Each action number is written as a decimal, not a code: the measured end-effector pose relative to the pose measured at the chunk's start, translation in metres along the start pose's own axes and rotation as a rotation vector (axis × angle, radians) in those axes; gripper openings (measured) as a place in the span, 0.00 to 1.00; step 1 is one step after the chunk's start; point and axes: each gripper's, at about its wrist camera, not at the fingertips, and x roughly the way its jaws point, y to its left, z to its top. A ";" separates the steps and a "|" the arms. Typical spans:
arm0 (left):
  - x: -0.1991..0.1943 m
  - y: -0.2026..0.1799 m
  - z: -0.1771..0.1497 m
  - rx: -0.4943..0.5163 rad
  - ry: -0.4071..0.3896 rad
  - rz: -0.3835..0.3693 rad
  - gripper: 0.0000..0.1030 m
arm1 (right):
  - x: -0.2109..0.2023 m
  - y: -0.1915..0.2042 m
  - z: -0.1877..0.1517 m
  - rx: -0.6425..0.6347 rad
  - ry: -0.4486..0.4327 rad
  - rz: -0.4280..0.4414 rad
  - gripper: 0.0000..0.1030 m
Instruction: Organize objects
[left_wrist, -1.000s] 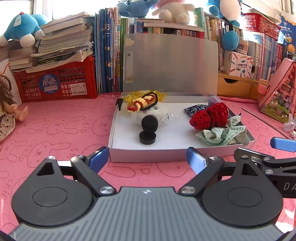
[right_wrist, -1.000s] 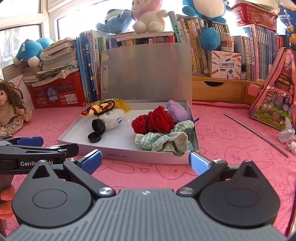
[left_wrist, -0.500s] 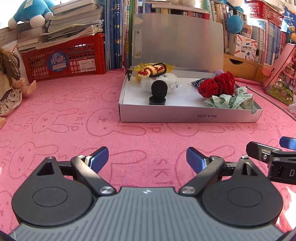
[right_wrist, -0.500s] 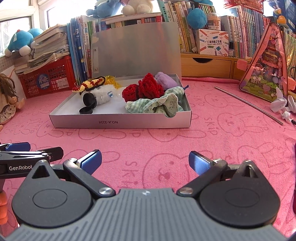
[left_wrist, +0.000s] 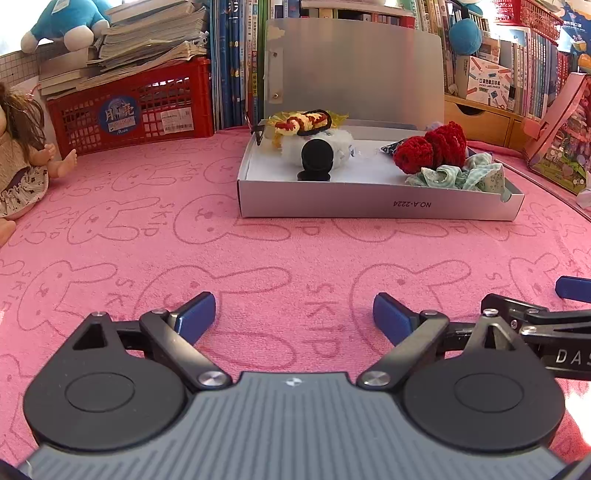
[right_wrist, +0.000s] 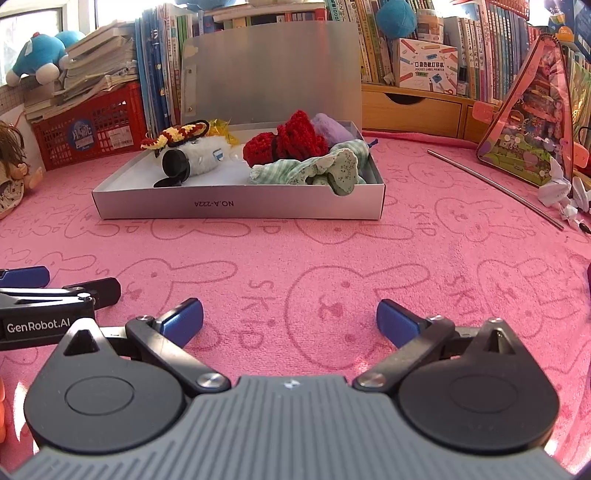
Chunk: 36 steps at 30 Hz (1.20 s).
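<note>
An open grey box (left_wrist: 332, 203) (right_wrist: 236, 206) with its lid up stands on the pink cloth ahead of both grippers. Inside lie a red knitted piece (left_wrist: 432, 151) (right_wrist: 288, 142), a green checked cloth (left_wrist: 461, 175) (right_wrist: 317, 170), a white fluffy toy with a black cap (left_wrist: 317, 155) (right_wrist: 192, 160), a yellow-red knitted band (left_wrist: 303, 120) (right_wrist: 177, 133) and a purple item (right_wrist: 330, 127). My left gripper (left_wrist: 293, 317) is open and empty, low over the cloth. My right gripper (right_wrist: 290, 319) is open and empty beside it.
A red crate (left_wrist: 129, 107) with stacked books stands at the back left, a doll (left_wrist: 22, 158) at the far left. Books and a wooden drawer unit (right_wrist: 413, 107) line the back. A pink triangular case (right_wrist: 532, 125), a metal rod (right_wrist: 495, 188) and paper scraps (right_wrist: 557, 184) lie right.
Both grippers have drawn back from the box, which now sits farther away. Both stay open and empty. The box contents have not moved.
</note>
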 end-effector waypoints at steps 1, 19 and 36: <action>0.001 0.001 0.000 -0.005 0.003 0.001 0.95 | 0.000 0.001 0.000 -0.009 0.003 -0.007 1.00; 0.003 0.001 0.000 -0.013 0.017 0.002 1.00 | 0.001 0.002 0.000 -0.016 0.007 -0.011 1.00; 0.003 0.001 0.000 -0.019 0.017 0.010 1.00 | 0.001 0.002 0.000 -0.015 0.007 -0.011 1.00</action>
